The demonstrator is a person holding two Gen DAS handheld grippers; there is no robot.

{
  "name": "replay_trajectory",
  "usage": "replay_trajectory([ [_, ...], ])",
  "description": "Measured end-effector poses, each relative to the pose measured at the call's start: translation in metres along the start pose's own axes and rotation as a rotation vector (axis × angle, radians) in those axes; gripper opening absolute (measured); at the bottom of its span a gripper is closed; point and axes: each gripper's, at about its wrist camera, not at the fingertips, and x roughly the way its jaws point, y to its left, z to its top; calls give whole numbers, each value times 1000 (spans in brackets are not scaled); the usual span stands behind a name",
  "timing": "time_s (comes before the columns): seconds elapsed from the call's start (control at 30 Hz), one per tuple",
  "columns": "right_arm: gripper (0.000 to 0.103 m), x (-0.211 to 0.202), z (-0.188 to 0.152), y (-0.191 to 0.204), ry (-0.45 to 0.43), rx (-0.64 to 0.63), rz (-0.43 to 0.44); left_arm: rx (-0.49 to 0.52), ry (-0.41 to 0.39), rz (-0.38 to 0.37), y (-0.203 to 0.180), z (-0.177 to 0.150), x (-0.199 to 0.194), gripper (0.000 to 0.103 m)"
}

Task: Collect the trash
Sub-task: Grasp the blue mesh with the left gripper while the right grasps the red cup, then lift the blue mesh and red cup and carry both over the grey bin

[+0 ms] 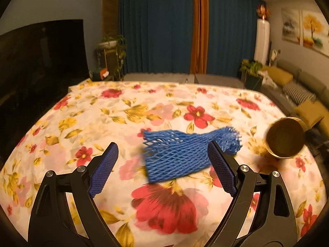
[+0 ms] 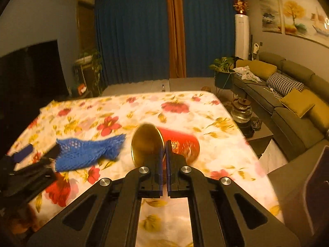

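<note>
Left hand-held gripper spread wide around blue net at frame centre, right hand-held gripper clamped on red cup rim, floral bench.

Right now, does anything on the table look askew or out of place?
Yes. The red cup is tipped on its side, its gold rim pinched by the right gripper. A blue foam net lies loose on the floral tablecloth before the open left gripper.

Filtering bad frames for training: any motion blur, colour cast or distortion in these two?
Left wrist view: blue foam net and gold-lined cup smeared by motion; background sharp. Right wrist view: cup in the right hand-held gripper blurred, as is the net. Both: warm orange cast, dim, strong fisheye bending, dark corners.
</note>
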Motion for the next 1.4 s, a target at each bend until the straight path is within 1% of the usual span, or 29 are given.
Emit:
replay_trajectory([
  [0.07,3,-8,5,-10,-21,27,2,-2,62,18,-1,2,14,87],
  [0.17,2,-13,12,-22,-39,66,18,-28,181,21,3,2,38,86],
  [0.23,1,-12,13,-24,-36,71,24,-37,213,5,6,0,44,81],
  [0.27,1,-10,13,-24,-31,69,29,-41,223,-3,7,-1,46,73],
  [0.3,1,-10,13,-24,-28,66,30,-47,228,-9,8,-2,46,62],
  [0.33,1,-9,12,-22,-24,60,29,-54,231,-17,9,-3,46,58],
  [0.4,1,-7,11,-23,-13,53,34,-70,237,-42,11,-4,47,39],
  [0.43,1,-9,12,-24,-11,51,38,-77,241,-54,12,-4,47,34],
  [0.47,1,-10,11,-26,-15,51,38,-88,249,-72,14,-5,49,24],
  [0.5,1,-14,10,-27,-21,43,38,-94,258,-79,15,-5,51,16],
  [0.53,7,-17,7,-26,-22,30,36,-98,264,-87,16,-5,52,13],
  [0.57,30,-20,3,-26,-18,14,26,-100,266,-99,16,-5,53,9],
  [0.6,44,-22,-1,-26,-16,2,20,-101,264,-107,15,-4,53,4],
  [0.63,59,-24,-5,-27,-19,-2,16,-98,260,-118,14,-4,53,3],
  [0.7,60,-28,-11,-27,-6,-14,17,-94,247,-138,13,-5,49,2],
  [0.8,61,-31,-21,-24,19,-18,69,-91,218,-169,13,-6,41,2],
  [0.93,61,-20,-30,-5,65,-109,63,-70,191,-161,12,-8,29,2],
  [1.0,61,-15,-33,4,80,-156,32,-74,179,-159,15,-8,22,1],
  [1.03,57,-11,-34,7,79,-175,10,-79,173,-163,16,-8,18,1],
  [1.07,49,-6,-36,9,90,-191,-11,-85,162,-172,18,-8,12,1],
  [1.2,32,10,-40,10,142,-210,-59,-90,130,-182,23,-8,-8,1],
  [1.23,23,12,-41,9,151,-206,-61,-89,121,-182,24,-8,-13,1],
  [1.27,11,12,-41,7,153,-202,-64,-90,111,-184,25,-8,-18,1],
  [1.3,5,11,-42,6,152,-199,-62,-89,99,-185,26,-8,-25,1],
  [1.33,3,9,-43,4,149,-197,-60,-91,91,-186,28,-8,-29,1],
  [1.4,3,3,-44,1,135,-190,-54,-97,77,-190,30,-9,-38,1],
])
